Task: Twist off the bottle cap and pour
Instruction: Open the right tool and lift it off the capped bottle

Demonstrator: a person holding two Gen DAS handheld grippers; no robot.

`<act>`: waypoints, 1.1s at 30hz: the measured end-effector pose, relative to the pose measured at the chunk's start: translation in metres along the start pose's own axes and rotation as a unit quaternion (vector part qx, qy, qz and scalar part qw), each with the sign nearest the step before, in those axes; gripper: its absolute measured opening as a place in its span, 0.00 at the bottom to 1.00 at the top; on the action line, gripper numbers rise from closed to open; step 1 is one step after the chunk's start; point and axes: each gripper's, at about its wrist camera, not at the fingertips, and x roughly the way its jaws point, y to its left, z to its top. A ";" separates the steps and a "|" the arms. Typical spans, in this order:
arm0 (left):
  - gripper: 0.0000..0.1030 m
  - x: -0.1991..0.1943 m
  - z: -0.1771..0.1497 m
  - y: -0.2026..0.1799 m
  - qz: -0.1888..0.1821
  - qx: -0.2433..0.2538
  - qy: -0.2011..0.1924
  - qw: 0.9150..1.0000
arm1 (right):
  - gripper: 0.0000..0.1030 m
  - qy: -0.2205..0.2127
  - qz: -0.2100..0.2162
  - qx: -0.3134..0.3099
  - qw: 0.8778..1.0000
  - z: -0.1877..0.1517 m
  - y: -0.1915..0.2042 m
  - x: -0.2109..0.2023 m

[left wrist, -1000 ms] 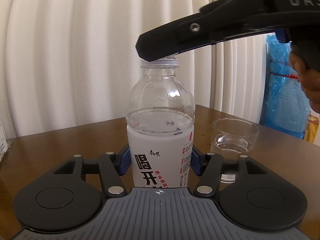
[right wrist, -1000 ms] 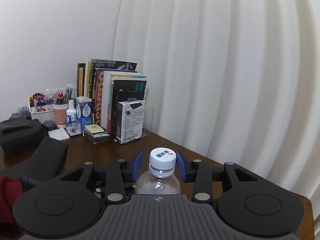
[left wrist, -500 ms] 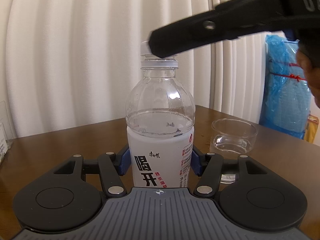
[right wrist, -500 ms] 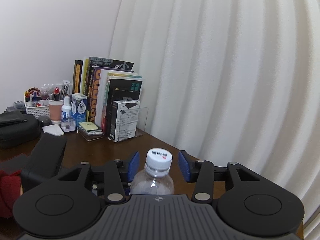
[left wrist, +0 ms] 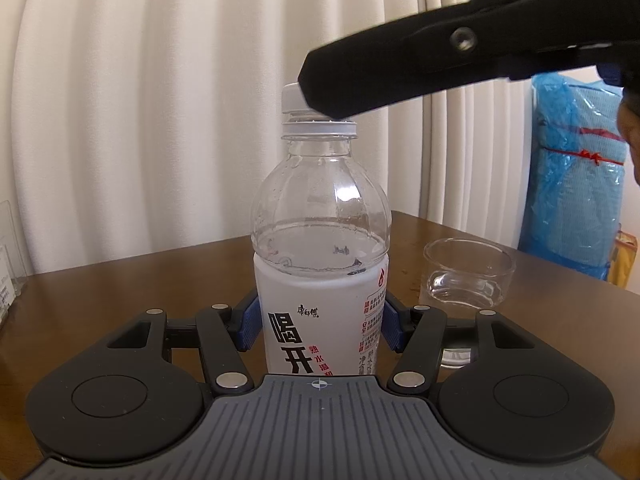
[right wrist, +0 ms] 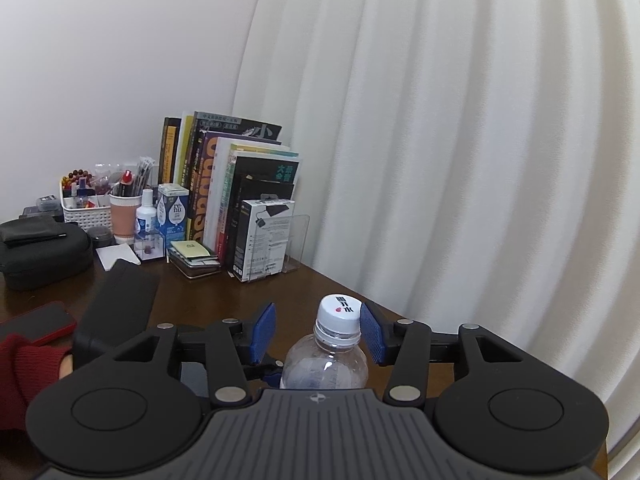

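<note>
Clear plastic above a white label – the bottle (left wrist: 322, 272) stands upright on the brown counter (left wrist: 120, 280), and its base is hidden behind the body of the left hand-held gripper (left wrist: 320, 326), whose blue pads (left wrist: 249, 326) press on the label from both sides, clenched on the bottle. In the left wrist view most of the white cap (left wrist: 291, 98) is covered by a black finger of the right hand-held gripper (right wrist: 318, 332), which reaches in from the upper right; only the cap's left edge and the ring below it show. From the right wrist view the cap (right wrist: 339, 314) sits on the neck between the blue pads (right wrist: 264, 332) – the left pad stands clearly apart from it, while the right pad looks very close, and whether it touches cannot be told. These jaws have just been opening, with the cap between them, so the grip is released.

Just beside the bottle on its right stands a clear glass cup (left wrist: 468, 270) with a little water; its lower part is cut off by the left gripper's linkage. A blue plastic-wrapped bundle (left wrist: 576, 176) stands behind the counter's edge, partly out of frame. In the far corner are upright books (right wrist: 224, 188), a white basket of small items (right wrist: 82, 204), a black case (right wrist: 40, 252) and a red phone (right wrist: 36, 322) near a red sleeve (right wrist: 24, 376). White curtains (left wrist: 160, 100) fill the background
</note>
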 end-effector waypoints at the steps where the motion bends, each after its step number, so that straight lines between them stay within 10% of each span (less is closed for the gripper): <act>1: 0.57 0.000 0.000 0.000 0.000 0.000 0.000 1.000 | 0.50 -0.001 -0.004 0.001 1.000 0.001 -0.001 0.002; 24: 0.57 0.005 0.002 -0.002 0.000 0.000 0.002 1.000 | 0.54 -0.018 -0.035 0.012 0.999 0.000 0.001 -0.002; 33: 0.57 0.007 0.001 -0.002 0.000 -0.001 0.002 1.000 | 0.78 -0.041 -0.089 0.047 0.994 -0.002 0.000 0.004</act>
